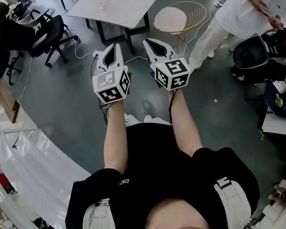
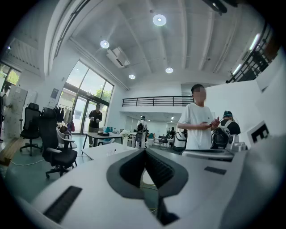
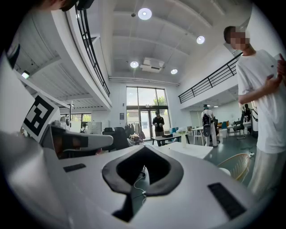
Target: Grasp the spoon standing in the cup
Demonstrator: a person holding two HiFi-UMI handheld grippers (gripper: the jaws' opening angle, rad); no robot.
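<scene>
Although it is too small to tell whether a spoon stands in it, a small clear vessel (image 1: 103, 2) sits on the white worktop (image 1: 128, 12) at the top of the head view, well apart from both tools and beyond their tips. Nearer, the left tool (image 1: 113, 45) and the right tool (image 1: 147, 41) are held side by side over the grey-green floor (image 1: 61, 101), pointing toward that worktop, each with its marker cube facing up: the left cube (image 1: 112, 86) and the right cube (image 1: 172, 73). Seen from the left gripper view, the left tool (image 2: 144, 151) is clenched, its two dark jaws meeting at the tips with nothing between them; the right gripper view shows the right tool (image 3: 144, 148) clenched the same way, empty. A white cable (image 1: 82, 55) trails across the floor just beside the worktop's black legs. To the right of the worktop stands a round chair with a gold wire frame (image 1: 178, 19), and past it a person in white clothes (image 1: 243, 15) stands near a black bag (image 1: 252, 55). Black office chairs (image 1: 53, 35) are at the upper left. Through the right gripper view, a vase of flowers (image 3: 184, 136) stands on a farther white table.
</scene>
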